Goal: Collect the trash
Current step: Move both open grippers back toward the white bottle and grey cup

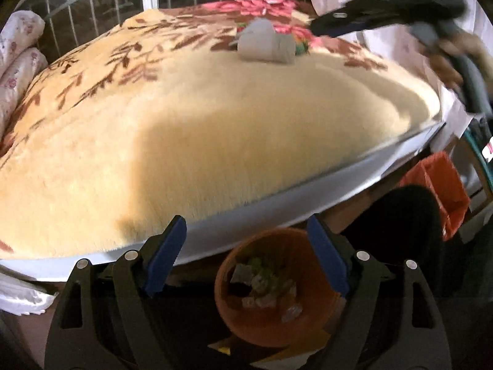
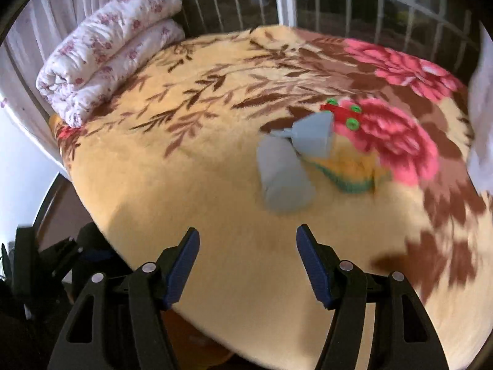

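Note:
An orange waste bin stands on the floor beside the bed, with crumpled scraps inside. My left gripper is open and empty right above the bin. On the flowered blanket lie two grey rolled socks, also seen in the left wrist view, a yellow and green knitted item and a red toy with green wheels. My right gripper is open and empty, hovering over the blanket short of the socks. It also shows in the left wrist view.
A folded floral quilt lies at the bed's far left corner. A barred window runs behind the bed. An orange bag and a dark object sit on the floor right of the bin. The bed edge is white.

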The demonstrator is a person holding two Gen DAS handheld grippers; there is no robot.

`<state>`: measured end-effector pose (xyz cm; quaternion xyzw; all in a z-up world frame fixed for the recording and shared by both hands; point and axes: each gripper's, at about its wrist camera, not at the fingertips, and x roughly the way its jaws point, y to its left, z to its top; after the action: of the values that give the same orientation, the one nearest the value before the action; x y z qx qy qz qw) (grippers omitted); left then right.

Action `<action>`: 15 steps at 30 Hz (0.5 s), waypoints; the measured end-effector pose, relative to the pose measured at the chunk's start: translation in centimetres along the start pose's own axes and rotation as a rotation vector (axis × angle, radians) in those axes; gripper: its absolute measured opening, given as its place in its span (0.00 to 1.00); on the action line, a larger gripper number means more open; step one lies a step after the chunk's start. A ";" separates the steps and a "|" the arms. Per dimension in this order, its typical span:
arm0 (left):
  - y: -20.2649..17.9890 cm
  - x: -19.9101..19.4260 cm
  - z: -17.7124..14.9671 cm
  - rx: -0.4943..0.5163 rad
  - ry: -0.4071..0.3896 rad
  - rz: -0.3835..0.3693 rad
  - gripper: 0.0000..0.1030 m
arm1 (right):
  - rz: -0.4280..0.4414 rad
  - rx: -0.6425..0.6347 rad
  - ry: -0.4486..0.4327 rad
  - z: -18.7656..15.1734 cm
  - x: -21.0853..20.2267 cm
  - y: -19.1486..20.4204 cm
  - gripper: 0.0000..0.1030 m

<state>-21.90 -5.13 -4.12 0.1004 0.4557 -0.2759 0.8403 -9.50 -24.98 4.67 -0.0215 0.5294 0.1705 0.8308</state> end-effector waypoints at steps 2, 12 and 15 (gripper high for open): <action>0.3 0.1 0.2 -0.004 -0.005 -0.006 0.77 | -0.008 -0.011 0.063 2.7 1.8 -0.5 0.62; 1.1 0.7 0.1 -0.030 -0.003 -0.037 0.77 | 0.028 -0.043 0.435 8.9 10.0 -2.1 0.69; 1.2 0.7 0.1 -0.038 -0.003 -0.039 0.77 | 0.013 -0.032 0.545 8.7 13.0 -2.4 0.66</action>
<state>-20.84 -4.43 -4.76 0.0754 0.4616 -0.2836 0.8371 3.77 -22.02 -3.43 -0.0762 0.7308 0.1720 0.6561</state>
